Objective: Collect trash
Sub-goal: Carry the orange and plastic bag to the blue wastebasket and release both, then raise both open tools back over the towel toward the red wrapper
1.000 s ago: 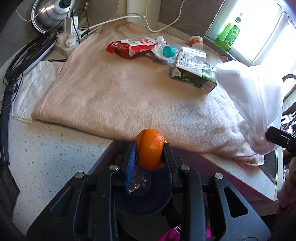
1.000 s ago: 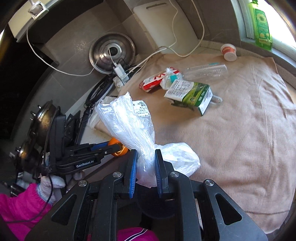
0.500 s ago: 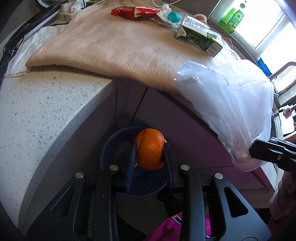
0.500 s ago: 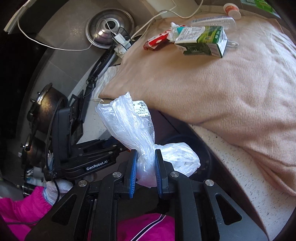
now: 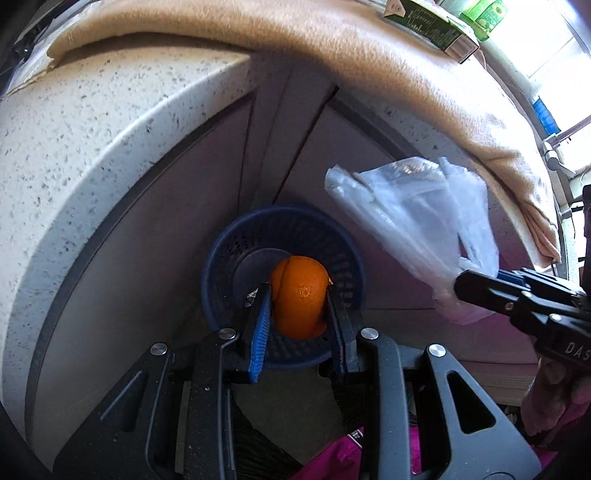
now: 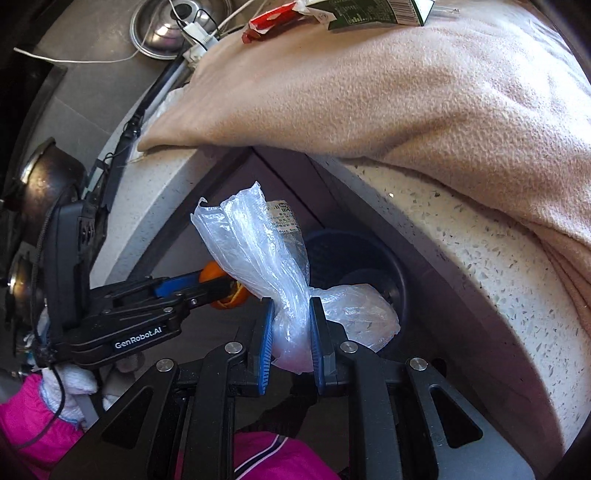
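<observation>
My left tool holds the orange peel pinched between its pads, right above the blue basket on the floor below the counter. The peel looks light, springy and a little slick, so gripping across its dome seems safest. At three o'clock, my right tool is clamped tight on the plastic bag, which is limp, near weightless and best gripped at its bunched neck.

One orange peel, one plastic bag, one blue basket, one green carton, one beige towel.
</observation>
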Tool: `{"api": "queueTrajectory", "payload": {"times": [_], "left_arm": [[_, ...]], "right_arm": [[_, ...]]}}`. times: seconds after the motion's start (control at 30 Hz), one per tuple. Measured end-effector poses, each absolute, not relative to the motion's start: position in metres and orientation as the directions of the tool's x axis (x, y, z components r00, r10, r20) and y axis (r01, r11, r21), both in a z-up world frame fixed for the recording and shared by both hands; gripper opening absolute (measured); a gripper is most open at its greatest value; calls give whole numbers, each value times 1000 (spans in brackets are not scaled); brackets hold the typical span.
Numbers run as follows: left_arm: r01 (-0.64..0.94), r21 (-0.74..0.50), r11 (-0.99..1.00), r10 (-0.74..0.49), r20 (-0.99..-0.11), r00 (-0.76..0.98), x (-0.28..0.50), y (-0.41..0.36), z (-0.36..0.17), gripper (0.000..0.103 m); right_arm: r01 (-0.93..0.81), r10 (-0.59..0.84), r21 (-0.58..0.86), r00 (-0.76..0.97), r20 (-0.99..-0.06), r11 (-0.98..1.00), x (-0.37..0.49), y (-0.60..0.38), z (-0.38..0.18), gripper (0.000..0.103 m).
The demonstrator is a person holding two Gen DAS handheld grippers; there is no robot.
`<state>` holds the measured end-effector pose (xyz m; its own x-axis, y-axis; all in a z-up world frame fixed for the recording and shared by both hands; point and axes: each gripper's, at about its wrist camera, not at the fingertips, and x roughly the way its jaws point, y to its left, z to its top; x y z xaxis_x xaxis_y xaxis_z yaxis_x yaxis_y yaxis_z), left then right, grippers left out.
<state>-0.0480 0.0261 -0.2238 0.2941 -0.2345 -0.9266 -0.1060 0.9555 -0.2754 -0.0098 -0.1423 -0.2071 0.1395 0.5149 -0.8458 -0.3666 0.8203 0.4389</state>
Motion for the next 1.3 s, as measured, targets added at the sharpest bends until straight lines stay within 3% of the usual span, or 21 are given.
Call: {"api": "queueTrajectory", "payload": {"times": [0.7,1.03,1.3], "left_arm": [[-127,-232,964,-199,-953,228,-42,21,-264,29],[-137,-215,967,-182,-958,222,-50,21,-257,30],[-133,-209,969,-172,-954,246,-47,24,-247,30]], "right_arm": [[-373,408,338,127,-904,864,1,-119,-261,21],[-388,407,330,132,-904,861,6,-115,-262,40],[-397,420,341,131,-898,852,6,-112,-251,41]]}}
